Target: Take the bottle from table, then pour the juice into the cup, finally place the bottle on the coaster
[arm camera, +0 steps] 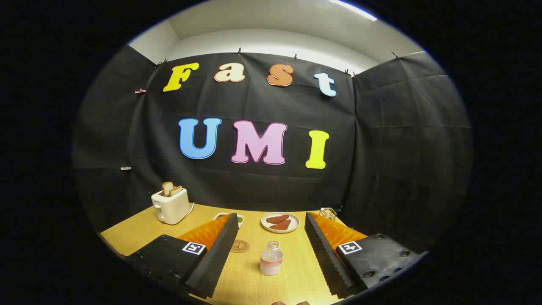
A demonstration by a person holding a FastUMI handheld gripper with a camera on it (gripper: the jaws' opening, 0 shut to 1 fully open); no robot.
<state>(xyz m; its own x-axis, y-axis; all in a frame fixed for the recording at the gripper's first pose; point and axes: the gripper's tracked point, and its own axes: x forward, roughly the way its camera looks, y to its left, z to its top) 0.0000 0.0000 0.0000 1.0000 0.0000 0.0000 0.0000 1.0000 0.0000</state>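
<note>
Bottle lined up between spread fingers, not yet gripped.

The bottle (271, 258) stands upright on the worktop (135, 231), centred between the fingers (271, 220), which are held wide so it can be straddled; the coaster (239, 245) lies just beside the left finger.

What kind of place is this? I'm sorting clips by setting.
Likely a staged breakfast table in a cloth-walled booth: a toaster holding bread, a plate of food, a bottle standing between the open gripper's fingers.
</note>
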